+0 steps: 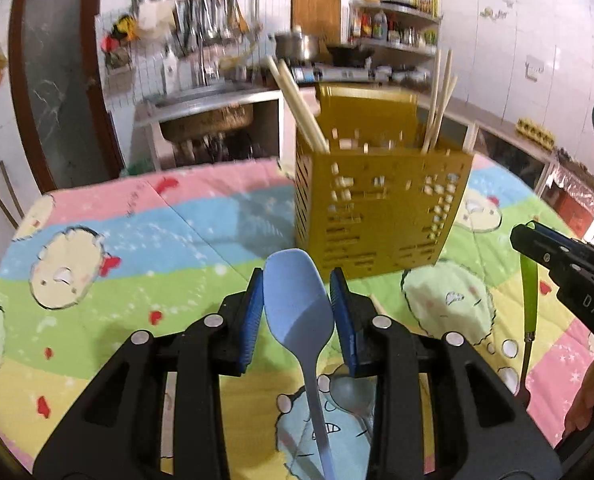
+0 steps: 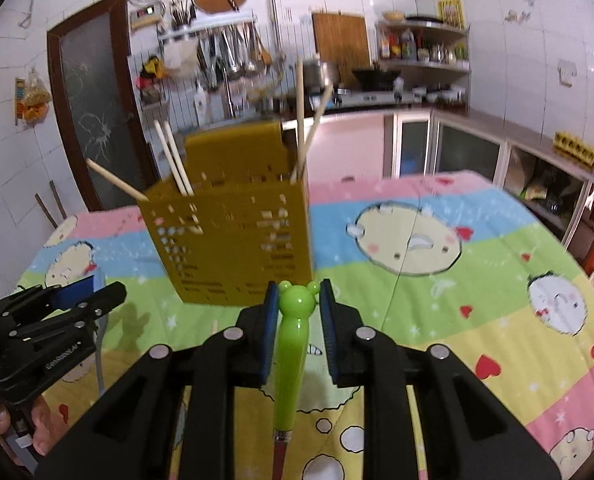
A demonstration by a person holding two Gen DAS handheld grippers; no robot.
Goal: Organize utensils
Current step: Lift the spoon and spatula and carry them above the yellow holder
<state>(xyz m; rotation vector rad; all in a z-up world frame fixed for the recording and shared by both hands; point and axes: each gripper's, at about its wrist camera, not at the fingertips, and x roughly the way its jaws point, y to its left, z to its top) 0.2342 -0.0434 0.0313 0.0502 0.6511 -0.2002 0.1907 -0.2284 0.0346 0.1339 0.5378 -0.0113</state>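
Left claw (image 1: 297, 280): closed on the blue spoon (image 1: 297, 304), pads against the bowl edges; bowl points forward, handle trails back toward 6 o'clock below the claw.
Right claw (image 2: 299, 294): closed on the green-handled utensil (image 2: 293, 352), gripped near its bear-shaped end; its working end is hidden below the frame.
Utensil holder (image 1: 381, 216): yellow perforated box, upright on the bench (image 1: 137, 240), which is covered by a cartoon-print cloth. Chopsticks (image 1: 301, 108) stand inside, leaning against its walls.
Key relation, left: holder lies at 1 o'clock from the left claw, near, and its open top sits above claw level.
Key relation, right: holder lies at 11 o'clock from the right claw, near.
Long axes: both held utensils run along their claws' fingers, roughly horizontal; each probably needs tipping upright before insertion.
Nearer claw: judged about equal; cannot tell reliably.
Loose item: a grey spoon (image 1: 347, 394) lies on the bench under the left claw.
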